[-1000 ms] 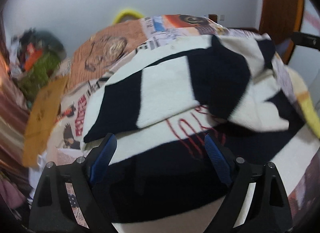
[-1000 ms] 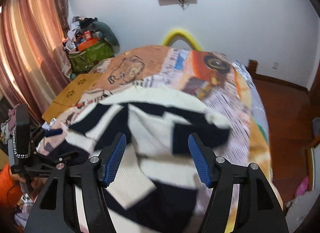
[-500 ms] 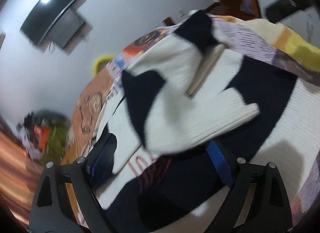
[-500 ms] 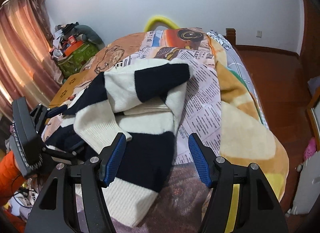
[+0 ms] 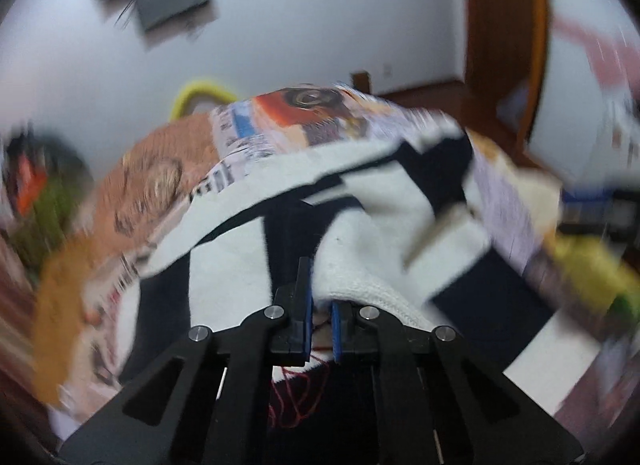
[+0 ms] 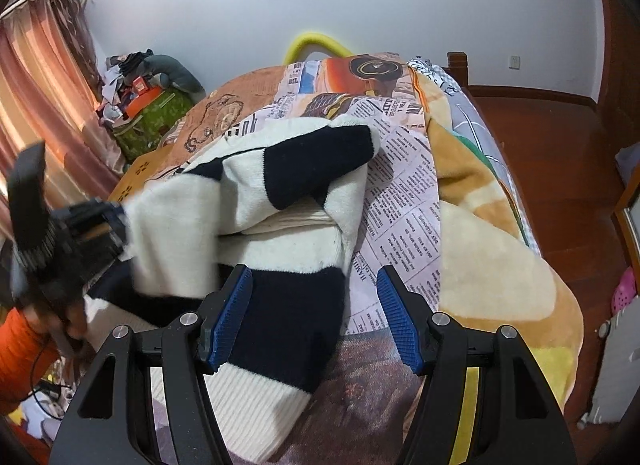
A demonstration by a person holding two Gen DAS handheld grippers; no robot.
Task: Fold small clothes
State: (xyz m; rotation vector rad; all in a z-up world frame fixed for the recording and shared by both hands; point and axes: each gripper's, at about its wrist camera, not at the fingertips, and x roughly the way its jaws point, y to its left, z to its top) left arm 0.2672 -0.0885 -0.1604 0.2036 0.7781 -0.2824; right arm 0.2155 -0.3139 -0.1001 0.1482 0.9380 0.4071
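Low in the left wrist view, my left gripper (image 5: pixel 320 319) has snapped from wide to nearly closed, pinching a white knit edge of the striped sweater (image 5: pixel 248 265) (a second ago its jaws straddled the cloth untouched). I judge a fold is about to be drawn. My right gripper (image 6: pixel 314 319), bottom centre of its view, stands half-wide above the sweater's dark band, holding nothing. Sweater lies mid-frame on the printed blanket (image 6: pixel 404 193).

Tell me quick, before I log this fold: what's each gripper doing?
Left gripper: shut, pinching the sweater.
Right gripper: open, holding nothing, over the sweater's edge.
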